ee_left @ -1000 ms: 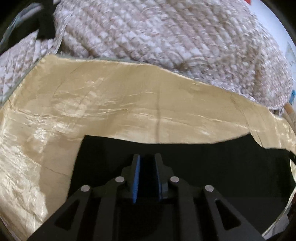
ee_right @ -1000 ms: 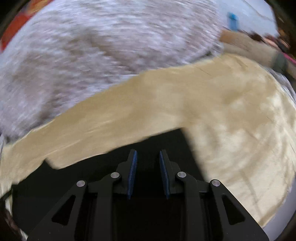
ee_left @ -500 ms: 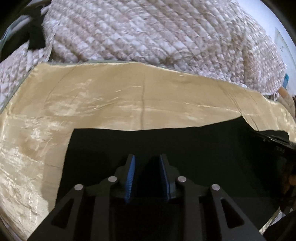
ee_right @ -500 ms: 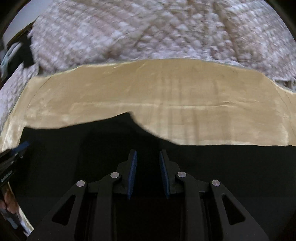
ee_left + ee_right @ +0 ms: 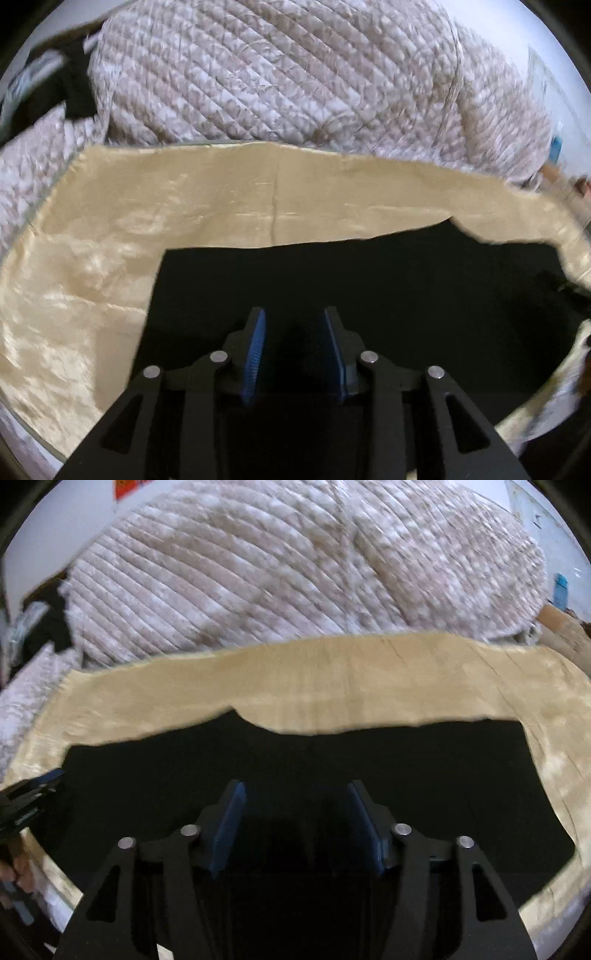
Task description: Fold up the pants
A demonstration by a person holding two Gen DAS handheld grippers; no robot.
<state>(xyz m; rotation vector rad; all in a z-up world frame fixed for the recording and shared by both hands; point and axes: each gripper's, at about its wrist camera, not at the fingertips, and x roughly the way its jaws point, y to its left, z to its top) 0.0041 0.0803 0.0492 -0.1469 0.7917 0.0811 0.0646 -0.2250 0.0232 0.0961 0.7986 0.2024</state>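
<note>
Black pants (image 5: 369,288) lie flat on a gold sheet (image 5: 92,277) spread over a bed, a quilt (image 5: 277,74) heaped behind. On the left, the left gripper (image 5: 293,347) hangs above the pants' near edge, its blue pads apart and opening, with no cloth pinched between them. On the right, the right gripper (image 5: 295,823) hovers over the same dark cloth, its jaws wider and also opening, with nothing caught between them.

The risk, as it looks from here: the sheet is slick and shiny, so a tug on the pants could slide or bunch both layers and spoil the fold. A low bite could also seize the sheet along with the pants. The far edge of the pants shows a bump and a notch in the right view, a sign the layers may not be lined up.

Much is hard to read. The pants are so dark that seams, waistband and fold lines vanish, and how many layers lie there cannot be told. The near edge is hidden under the grippers. The right view is blurred.
</note>
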